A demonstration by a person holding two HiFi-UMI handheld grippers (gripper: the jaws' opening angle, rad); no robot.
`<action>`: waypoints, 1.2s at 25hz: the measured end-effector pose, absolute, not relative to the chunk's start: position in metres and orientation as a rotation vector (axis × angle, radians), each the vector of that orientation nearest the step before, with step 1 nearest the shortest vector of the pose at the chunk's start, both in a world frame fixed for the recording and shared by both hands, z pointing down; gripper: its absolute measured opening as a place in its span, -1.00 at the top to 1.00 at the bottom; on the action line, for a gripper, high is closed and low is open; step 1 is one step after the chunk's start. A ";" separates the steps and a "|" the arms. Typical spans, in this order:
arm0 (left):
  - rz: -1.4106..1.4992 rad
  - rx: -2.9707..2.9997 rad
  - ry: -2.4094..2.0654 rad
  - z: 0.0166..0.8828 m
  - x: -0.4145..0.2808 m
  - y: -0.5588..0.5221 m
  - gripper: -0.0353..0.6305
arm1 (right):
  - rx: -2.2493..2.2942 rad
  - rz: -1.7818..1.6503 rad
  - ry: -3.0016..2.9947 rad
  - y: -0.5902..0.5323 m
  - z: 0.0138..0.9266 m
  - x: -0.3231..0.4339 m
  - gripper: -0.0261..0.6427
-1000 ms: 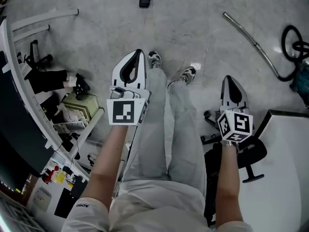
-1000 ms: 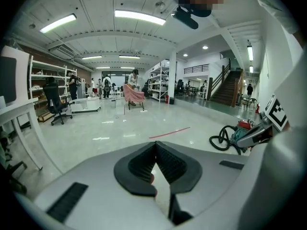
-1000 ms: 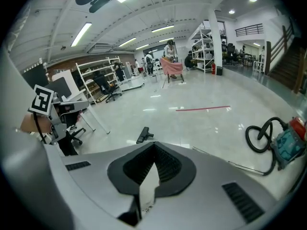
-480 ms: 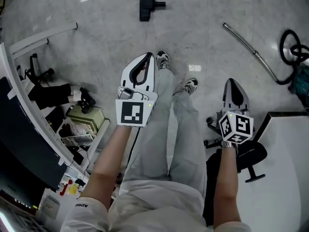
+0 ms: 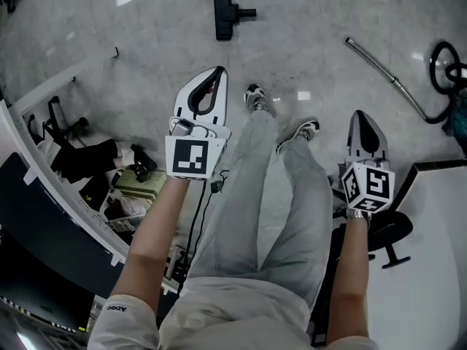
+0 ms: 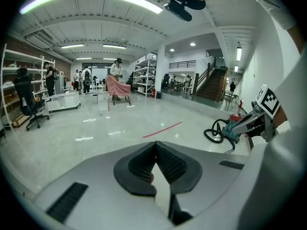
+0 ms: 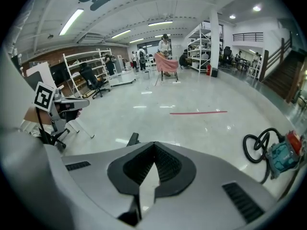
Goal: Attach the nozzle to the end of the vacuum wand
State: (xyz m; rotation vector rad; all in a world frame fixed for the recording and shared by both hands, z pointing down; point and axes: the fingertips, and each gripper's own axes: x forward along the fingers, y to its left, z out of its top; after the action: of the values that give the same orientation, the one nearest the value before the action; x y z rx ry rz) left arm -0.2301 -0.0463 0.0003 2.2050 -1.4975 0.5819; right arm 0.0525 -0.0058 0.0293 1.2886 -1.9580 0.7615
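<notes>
While our left gripper (image 5: 217,75) and right gripper (image 5: 363,117) hang shut, empty, we must open one for the black plastic nozzle (image 5: 225,14). It lies well left of the curved steel wand (image 5: 385,68).

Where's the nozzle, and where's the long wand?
nozzle (image 5: 222,14): head view, on its wide black head.
vacuum wand (image 5: 372,61): head view, midway along the metal tube.
</notes>
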 end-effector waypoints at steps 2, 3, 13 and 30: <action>0.591 2.224 -1.482 0.009 -0.224 -0.054 0.87 | 1.284 0.769 -1.955 -0.009 0.036 0.058 0.91; 0.597 2.230 -1.474 0.013 -0.220 -0.056 0.87 | 1.276 0.771 -1.952 -0.009 0.041 0.062 0.91; 0.634 2.317 -1.351 0.066 -0.170 -0.069 0.87 | 1.012 0.580 -1.943 -0.015 0.106 0.090 0.91; 0.846 2.419 -1.249 0.151 -0.115 -0.075 0.87 | 0.764 0.477 -1.962 -0.037 0.202 0.133 0.91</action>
State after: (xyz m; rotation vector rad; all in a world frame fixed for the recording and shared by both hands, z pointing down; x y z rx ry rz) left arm -0.1153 -0.0749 0.1509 2.4193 -1.2494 0.8464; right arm 0.1327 -0.0373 0.2022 0.7636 -1.9619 0.4769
